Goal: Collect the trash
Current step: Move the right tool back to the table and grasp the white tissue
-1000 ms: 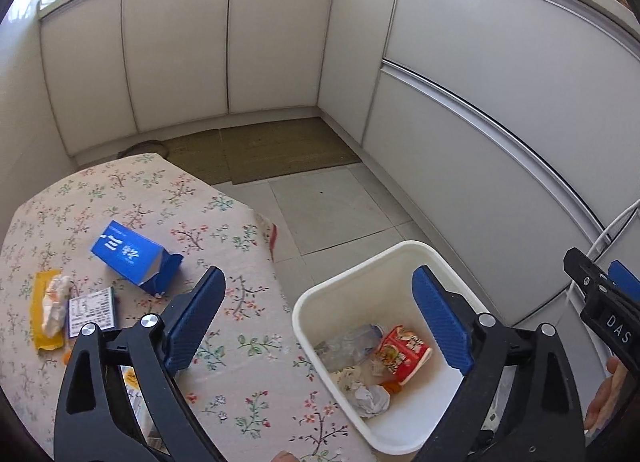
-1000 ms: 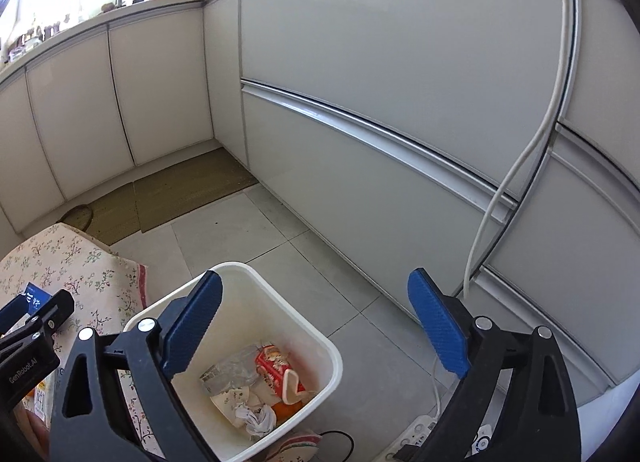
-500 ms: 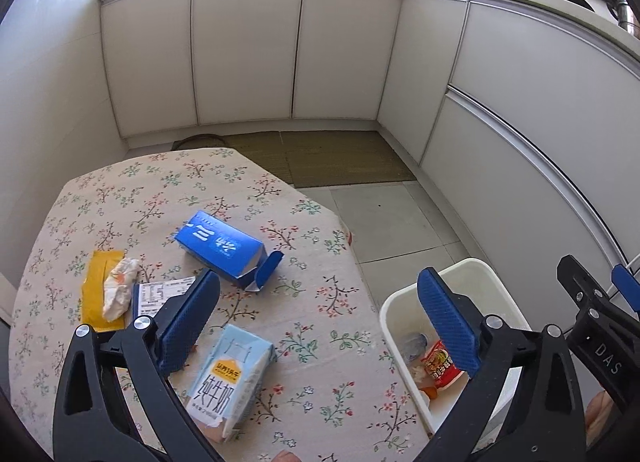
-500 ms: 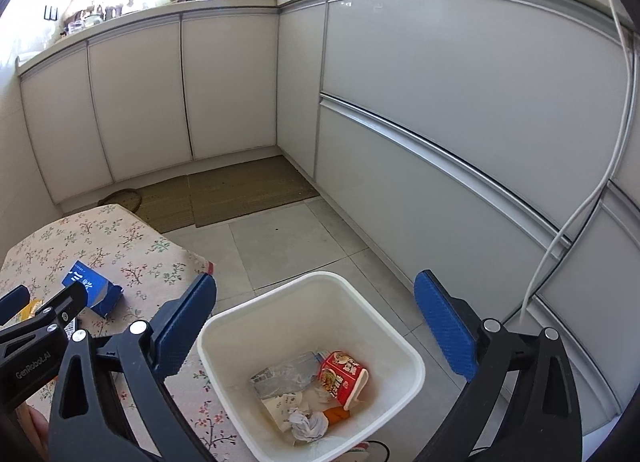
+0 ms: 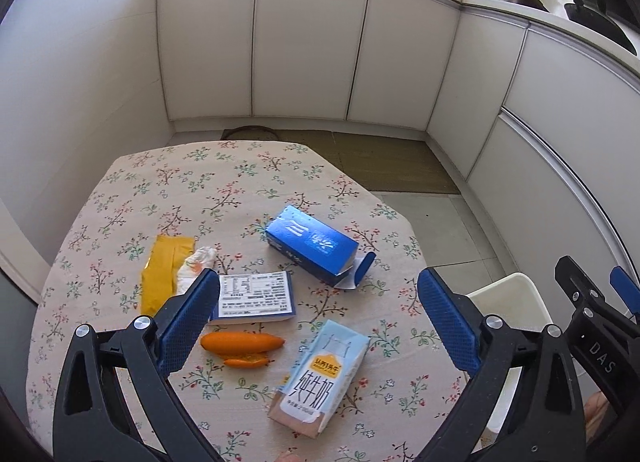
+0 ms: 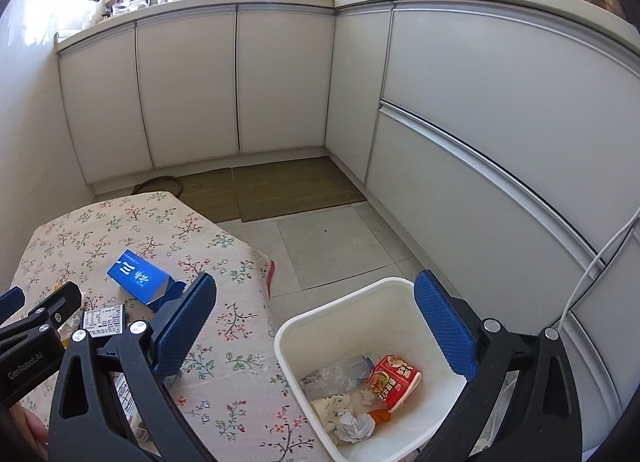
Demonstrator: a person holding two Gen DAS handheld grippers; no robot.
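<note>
Six pieces of trash now in plain view on the desk [image 5: 248, 182], where a second ago only the white bin [image 6: 352, 326] and the blue box filled the left wrist view. Swinging left, away from the bin and over the floral cloth; both views sweeping the same way. Meaning, probably: last drop finished, next pick being lined up.

Left gripper [image 5: 316, 318] released, jaws wide apart and holding nothing, hanging above the milk carton [image 5: 320, 378] and the orange peel [image 5: 242, 344]. Right gripper [image 6: 316, 322] likewise spread and bare, straddling the desk edge and the bin.

Farther off: blue box [image 5: 312, 250], flap open at its right end, white characters on top but too blurred to read. Left of it, a small packet [image 5: 254, 296] face-up with a printed table, text too fine. Yellow wrapper [image 5: 162, 274] with a crumpled tissue [image 5: 196, 266] on it at far left.

Carton readable: "纯牛奶", orange badge above it. In the bin, a red noodle cup [image 6: 394, 380], clear plastic, wadded paper. Lettering "DAS" and "GenRobot.AI" on the opposite grippers.
</note>
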